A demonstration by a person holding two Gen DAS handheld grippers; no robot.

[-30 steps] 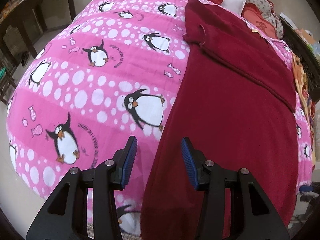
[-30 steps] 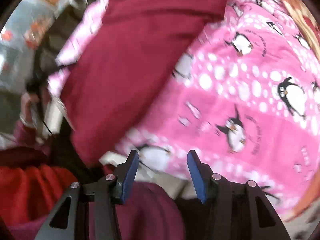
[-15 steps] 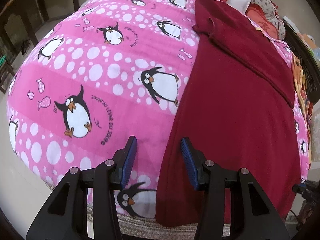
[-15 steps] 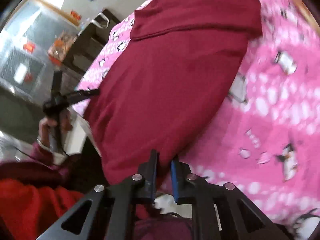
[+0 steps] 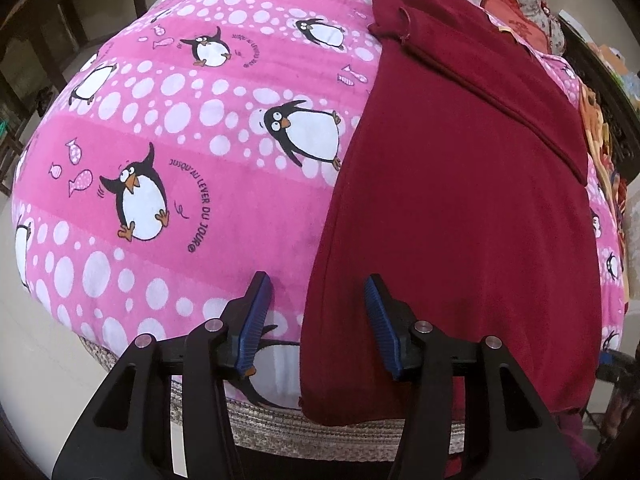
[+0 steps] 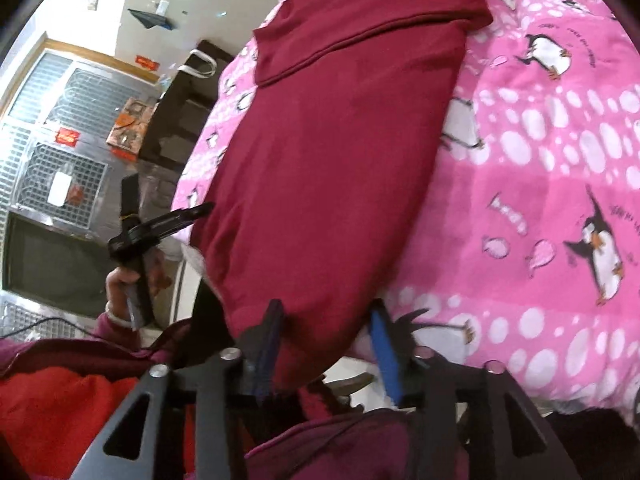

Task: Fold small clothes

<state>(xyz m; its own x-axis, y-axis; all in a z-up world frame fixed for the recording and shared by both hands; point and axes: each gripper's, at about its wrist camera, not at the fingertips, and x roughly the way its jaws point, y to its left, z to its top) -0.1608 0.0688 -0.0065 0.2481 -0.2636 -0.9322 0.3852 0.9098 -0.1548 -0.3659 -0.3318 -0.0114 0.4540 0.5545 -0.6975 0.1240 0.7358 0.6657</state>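
A dark red garment [image 5: 460,208] lies flat on a pink penguin blanket [image 5: 192,152], its far end folded over. Its near hem hangs at the bed's front edge. My left gripper [image 5: 318,304] is open, its jaws astride the garment's near left corner, not touching it as far as I can tell. In the right wrist view the same garment [image 6: 332,152] runs away from me. My right gripper [image 6: 326,328] is open with the garment's near right corner between its jaws. The left gripper [image 6: 188,216] shows there at the garment's other corner, held by a hand.
Red and patterned pillows [image 5: 516,20] lie at the bed's far end. A dark table [image 5: 60,12] stands to the left of the bed. A woven bed base [image 5: 280,424] shows under the blanket edge. A metal grille [image 6: 60,120] stands beyond.
My left gripper has drawn back toward the bed's front edge, so the garment's hem now shows. My right gripper was shut half a second ago and is now open around the corner.
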